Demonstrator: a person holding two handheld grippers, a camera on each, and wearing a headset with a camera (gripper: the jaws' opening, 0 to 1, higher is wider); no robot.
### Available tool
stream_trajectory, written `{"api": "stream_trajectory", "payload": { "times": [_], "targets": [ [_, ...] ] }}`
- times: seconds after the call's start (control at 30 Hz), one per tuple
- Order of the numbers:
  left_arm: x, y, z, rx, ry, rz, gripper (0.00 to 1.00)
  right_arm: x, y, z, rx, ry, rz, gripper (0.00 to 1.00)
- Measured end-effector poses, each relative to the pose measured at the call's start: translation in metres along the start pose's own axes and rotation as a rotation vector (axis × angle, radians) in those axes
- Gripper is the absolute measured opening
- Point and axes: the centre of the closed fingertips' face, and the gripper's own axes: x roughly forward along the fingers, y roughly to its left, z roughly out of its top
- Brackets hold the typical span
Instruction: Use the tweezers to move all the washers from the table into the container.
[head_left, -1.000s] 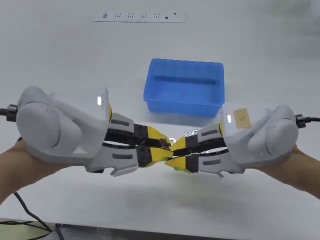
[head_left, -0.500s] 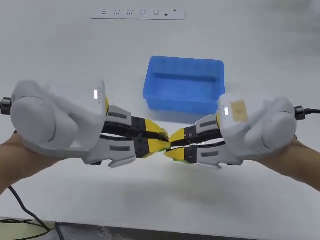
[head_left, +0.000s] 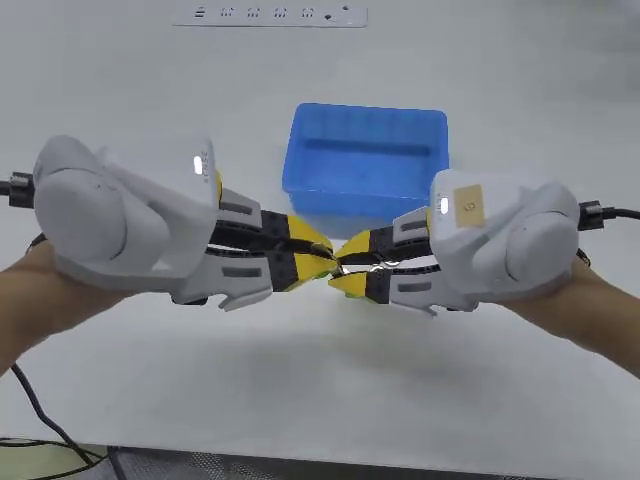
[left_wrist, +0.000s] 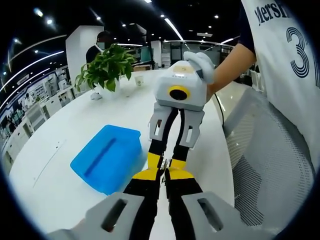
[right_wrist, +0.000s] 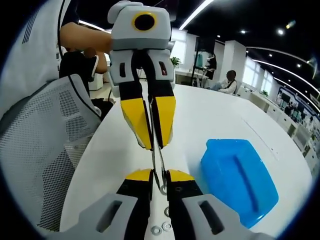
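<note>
**Tongs.** In the head view the left tongs (head_left: 321, 260) and the right tongs (head_left: 348, 266) are held level above the counter (head_left: 300, 380). Their yellow tips face each other and almost meet. Each unit is carried in one hand.

**Left tongs.** In the right gripper view the jaws are closed down to a narrow slot. The two arms of the tweezers (right_wrist: 157, 162) are clamped between the yellow pads.

**Right tongs.** The jaws stand a narrow gap apart, and the pointed end of the tweezers lies in that gap. Whether the pads actually press on the tweezers cannot be told.

**Tweezers.** A thin metal pair that bridges the two sets of tips in a straight line, clear of the counter.

**Washers.** Several small metal washers (right_wrist: 160, 228) lie flat on the counter in a loose group directly beneath the right tongs. They are apart from the container.

**Container.** A blue rectangular container (head_left: 365, 160) stands upright on the counter just beyond the meeting tips.

**Surroundings.** A white power strip (head_left: 270, 14) lies at the far edge of the counter. The left gripper view shows a potted plant (left_wrist: 105, 67) further along the counter, and a mesh chair (left_wrist: 270, 165) beside the person.
</note>
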Motion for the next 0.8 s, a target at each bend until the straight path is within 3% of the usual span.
{"api": "stream_trajectory", "payload": {
  "times": [0.8],
  "targets": [
    [0.005, 0.0033, -0.0083, -0.011, 0.013, 0.007, 0.08, 0.0066, -0.0017, -0.0077, 0.031, 0.012, 0.001, 0.12]
  ]
}}
